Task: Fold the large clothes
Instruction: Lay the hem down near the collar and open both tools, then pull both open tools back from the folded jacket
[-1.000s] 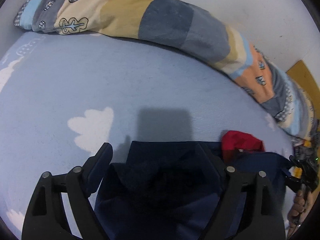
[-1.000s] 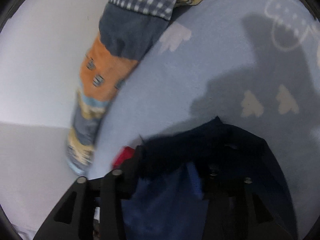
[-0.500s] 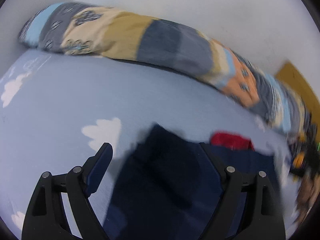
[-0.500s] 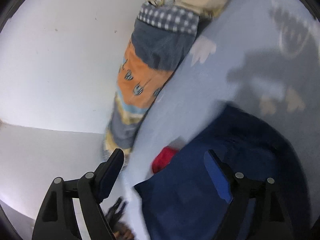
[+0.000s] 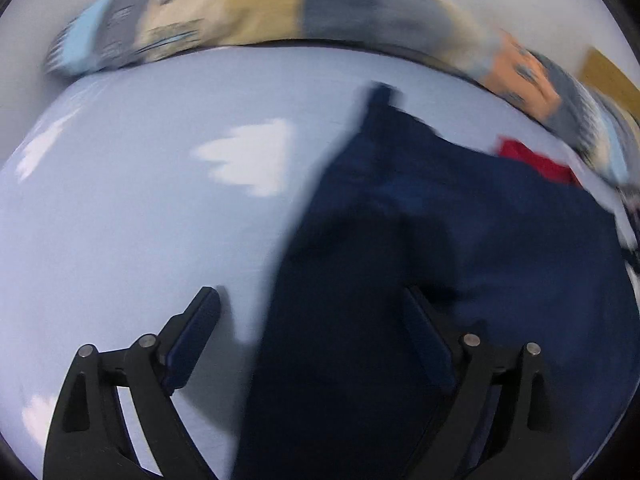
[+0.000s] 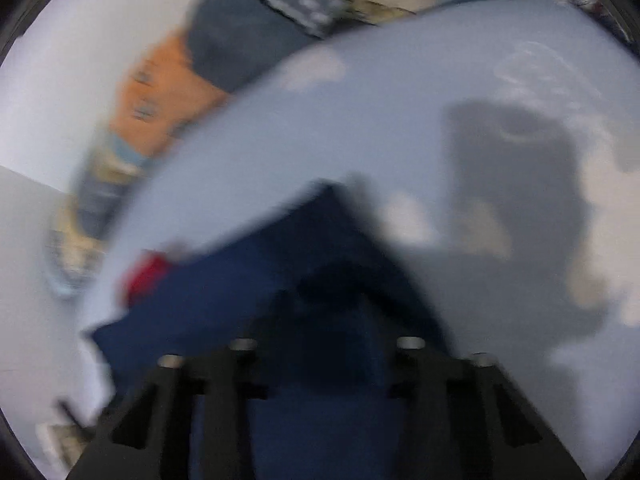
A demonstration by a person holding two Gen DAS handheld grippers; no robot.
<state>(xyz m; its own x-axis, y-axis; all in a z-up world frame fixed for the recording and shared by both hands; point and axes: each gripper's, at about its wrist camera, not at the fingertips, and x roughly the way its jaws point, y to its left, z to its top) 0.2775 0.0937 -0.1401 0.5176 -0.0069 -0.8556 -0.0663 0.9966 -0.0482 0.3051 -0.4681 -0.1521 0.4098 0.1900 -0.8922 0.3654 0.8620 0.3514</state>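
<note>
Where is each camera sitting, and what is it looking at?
Left wrist: sits on the left tool, looking down at the blue garment on the bed sheet; its fingers stand wide, opening.
Right wrist: sits on the right tool, looking down at the same garment; its fingers are closing on the cloth.
Both show the garment, red cloth, sheet and patchwork pillow.
</note>
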